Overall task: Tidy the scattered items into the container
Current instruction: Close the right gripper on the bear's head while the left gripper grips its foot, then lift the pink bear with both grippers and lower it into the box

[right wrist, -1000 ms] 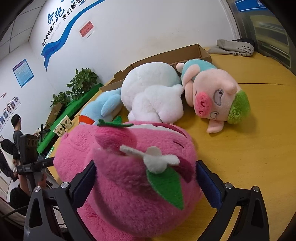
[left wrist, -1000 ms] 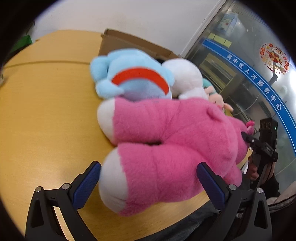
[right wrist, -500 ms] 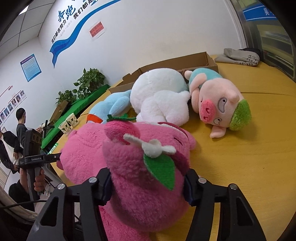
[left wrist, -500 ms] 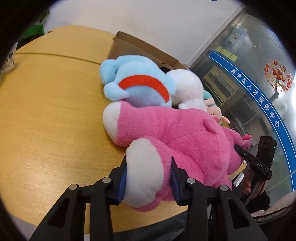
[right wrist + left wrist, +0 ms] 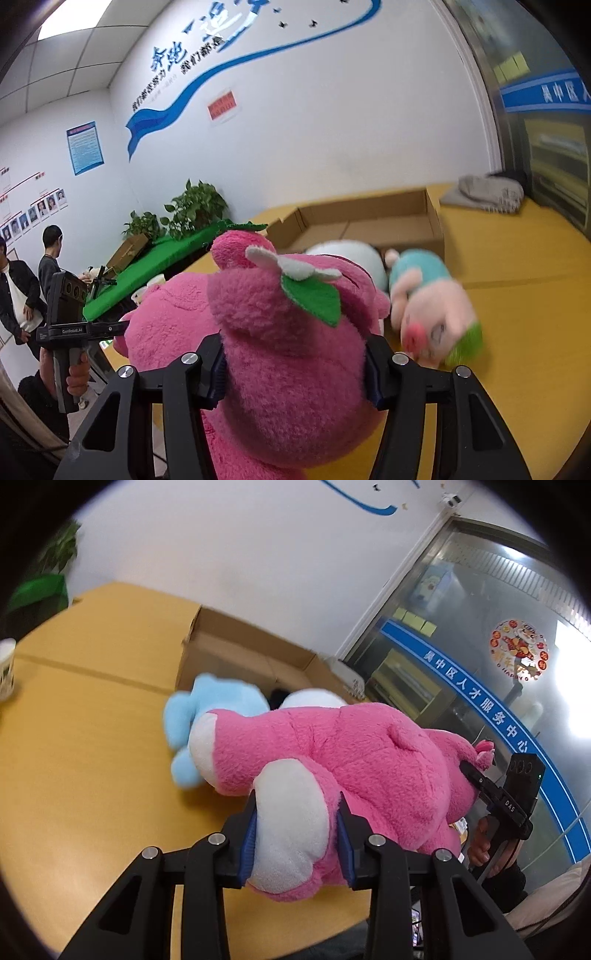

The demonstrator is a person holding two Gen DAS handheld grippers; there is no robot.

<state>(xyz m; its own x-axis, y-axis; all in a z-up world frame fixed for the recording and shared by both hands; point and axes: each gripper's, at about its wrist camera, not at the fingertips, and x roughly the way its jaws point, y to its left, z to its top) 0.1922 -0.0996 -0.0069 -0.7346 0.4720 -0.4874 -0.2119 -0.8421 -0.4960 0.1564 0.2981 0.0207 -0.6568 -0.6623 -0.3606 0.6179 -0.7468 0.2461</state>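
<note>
Clamped by both grippers, the pink plush bear (image 5: 354,760) is held above the table (image 5: 85,760): its white foot by the left gripper (image 5: 295,834), its head by the right gripper (image 5: 295,373), near the cardboard box (image 5: 373,225).

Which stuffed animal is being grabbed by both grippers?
The big pink plush bear. The left gripper pinches its white foot and the right gripper its head. The blue plush, white plush and pig plush lie loose on the table.

left gripper (image 5: 295,843) clamped on pink plush bear (image 5: 351,760), right gripper (image 5: 295,369) clamped on its head
</note>
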